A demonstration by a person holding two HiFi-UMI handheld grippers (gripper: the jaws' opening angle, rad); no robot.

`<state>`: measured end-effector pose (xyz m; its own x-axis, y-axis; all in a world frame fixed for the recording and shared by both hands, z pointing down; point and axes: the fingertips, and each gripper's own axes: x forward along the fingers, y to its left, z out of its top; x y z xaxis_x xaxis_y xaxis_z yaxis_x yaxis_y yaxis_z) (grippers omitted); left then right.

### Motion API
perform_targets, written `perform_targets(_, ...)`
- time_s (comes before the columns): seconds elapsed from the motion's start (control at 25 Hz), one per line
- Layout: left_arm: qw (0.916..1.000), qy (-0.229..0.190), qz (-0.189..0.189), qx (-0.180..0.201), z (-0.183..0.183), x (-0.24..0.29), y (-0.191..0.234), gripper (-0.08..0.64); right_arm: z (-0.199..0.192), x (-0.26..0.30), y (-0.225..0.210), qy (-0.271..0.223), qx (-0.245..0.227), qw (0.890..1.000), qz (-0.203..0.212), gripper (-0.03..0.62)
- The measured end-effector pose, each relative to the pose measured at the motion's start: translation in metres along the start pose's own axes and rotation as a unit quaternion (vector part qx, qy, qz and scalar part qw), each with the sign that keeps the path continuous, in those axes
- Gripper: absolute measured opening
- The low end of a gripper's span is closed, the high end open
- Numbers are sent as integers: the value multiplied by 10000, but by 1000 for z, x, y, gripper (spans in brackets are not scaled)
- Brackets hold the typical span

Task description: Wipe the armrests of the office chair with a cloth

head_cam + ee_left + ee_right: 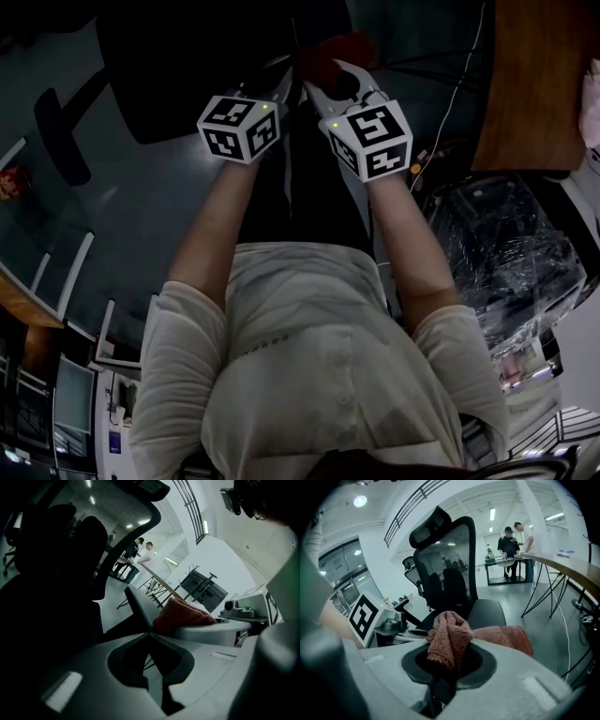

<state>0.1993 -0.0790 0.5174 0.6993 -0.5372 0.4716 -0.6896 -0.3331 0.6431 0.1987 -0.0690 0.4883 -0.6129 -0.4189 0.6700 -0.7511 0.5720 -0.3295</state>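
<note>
Head view: dim, underexposed, colours muddy. Chair (178,75) almost black vs dark floor (122,206); pale shirt (319,375) is the brightest area, w/ soft shadow in its folds.

Left gripper view: hard backlight. Chair a black silhouette on left, white wall (220,559) on right nearly blown out, strip light (206,527) glaring. Near foreground soft; fisheye bend, dark corners.

Right gripper view: bright, even light from ceiling lamp (360,501) & strips. Cloth (449,639) sharp, left edge a smeared blur, round black vignette, straight lines bow twd edges.
</note>
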Motion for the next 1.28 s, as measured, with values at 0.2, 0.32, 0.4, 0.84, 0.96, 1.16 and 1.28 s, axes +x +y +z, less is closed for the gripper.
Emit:
perform_targets(0.2, 9998, 104, -52, 172, -3, -1, 1, 3, -15, -11, 6, -195, 231, 9992, -267, 46)
perform_targets(0.32, 9995, 204, -91, 242, -7, -1, 1, 3, -24, -18, 13, -250, 191, 9988, -364, 46)
perform_targets(0.4, 9995, 214, -93, 217, -7, -3, 1, 3, -31, -24, 20, -288, 135, 9986, -428, 46)
perform_targets(0.84, 9996, 224, 127, 69, -7, -8, 4, 3, -80, -56, 43, -123, 612, 9977, -266, 46)
perform_targets(0.96, 9994, 279, 185, 31, -8, -7, 4, 3, -101, -68, 21, 179, 933, 9941, -526, 46)
perform_targets(1.16, 9990, 261, 335, -122, -10, -6, 4, 3, -104, -80, -38, 139, 1640, 9822, -902, 46)
perform_targets(1.28, 9988, 224, 361, -247, -14, -8, 4, 3, -81, -71, -70, -4, 1643, 9812, -1008, 46)
